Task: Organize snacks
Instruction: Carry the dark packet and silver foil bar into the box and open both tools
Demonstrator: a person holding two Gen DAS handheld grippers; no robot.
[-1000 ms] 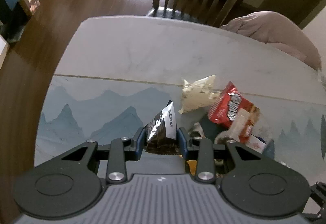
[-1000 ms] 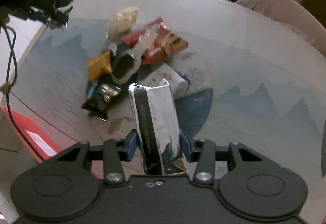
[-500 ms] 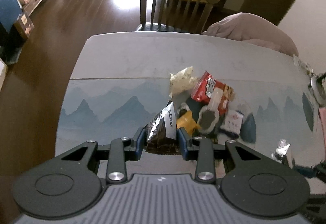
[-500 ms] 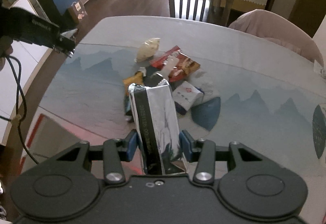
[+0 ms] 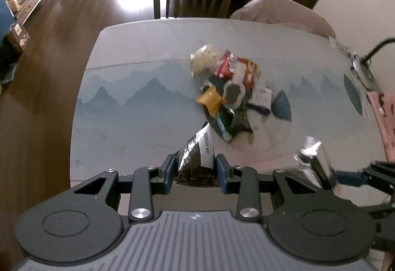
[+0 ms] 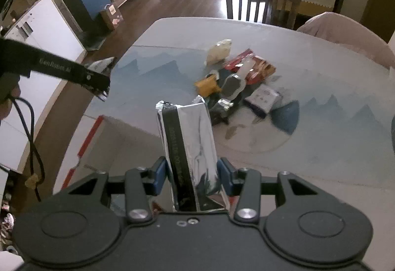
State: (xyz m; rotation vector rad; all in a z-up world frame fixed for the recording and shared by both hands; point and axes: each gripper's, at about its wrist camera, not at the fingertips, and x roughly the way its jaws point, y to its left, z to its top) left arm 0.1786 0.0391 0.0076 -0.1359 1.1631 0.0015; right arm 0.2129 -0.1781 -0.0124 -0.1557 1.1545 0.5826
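Snack packets [image 5: 196, 156] [image 6: 190, 157] clamped in both grippers [image 5: 195, 170] [image 6: 192, 178]

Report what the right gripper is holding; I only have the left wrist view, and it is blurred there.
Observer: The right gripper is shut on a silver foil packet with a black stripe, upright between its fingers.
Operator: Say what lies below it.
Observer: What looks like a cardboard box with red trim, at the table's near edge.
Operator: Place my left gripper against that box.
Observer: The left gripper, shut on its black packet, shows to the left of the box; its height I cannot tell.
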